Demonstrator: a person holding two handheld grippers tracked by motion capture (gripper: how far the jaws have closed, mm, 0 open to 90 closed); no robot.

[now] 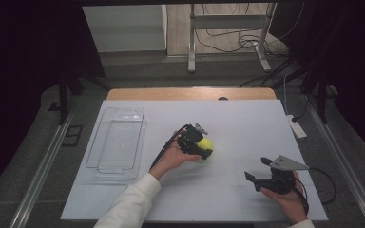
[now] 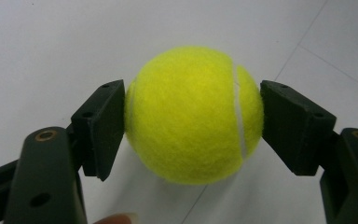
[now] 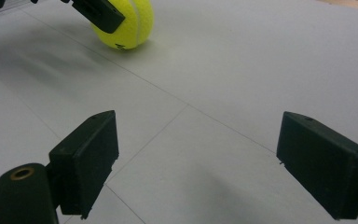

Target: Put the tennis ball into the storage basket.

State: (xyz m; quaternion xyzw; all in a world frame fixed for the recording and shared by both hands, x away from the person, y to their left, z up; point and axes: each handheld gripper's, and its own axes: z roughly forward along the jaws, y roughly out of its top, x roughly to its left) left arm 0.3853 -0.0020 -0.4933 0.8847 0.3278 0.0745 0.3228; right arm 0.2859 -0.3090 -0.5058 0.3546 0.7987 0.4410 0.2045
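Note:
A yellow tennis ball [image 1: 206, 143] rests on the white sheet near the middle of the table. My left gripper [image 1: 204, 141] is shut on it, one pad pressed to each side. In the left gripper view the ball [image 2: 193, 114] sits squeezed between the two black pads [image 2: 103, 123], touching the sheet beneath. My right gripper [image 1: 257, 168] stands open at the front right, apart from the ball, with nothing between its fingers. The right gripper view has its jaws wide apart [image 3: 196, 158] over bare sheet, and the ball [image 3: 128, 23] lies far off at the top left.
A clear plastic tray [image 1: 119, 142] sits empty on the left of the white sheet [image 1: 237, 118]. A white power strip [image 1: 297, 127] lies at the sheet's right edge. The wooden table edge [image 1: 190, 93] runs along the back.

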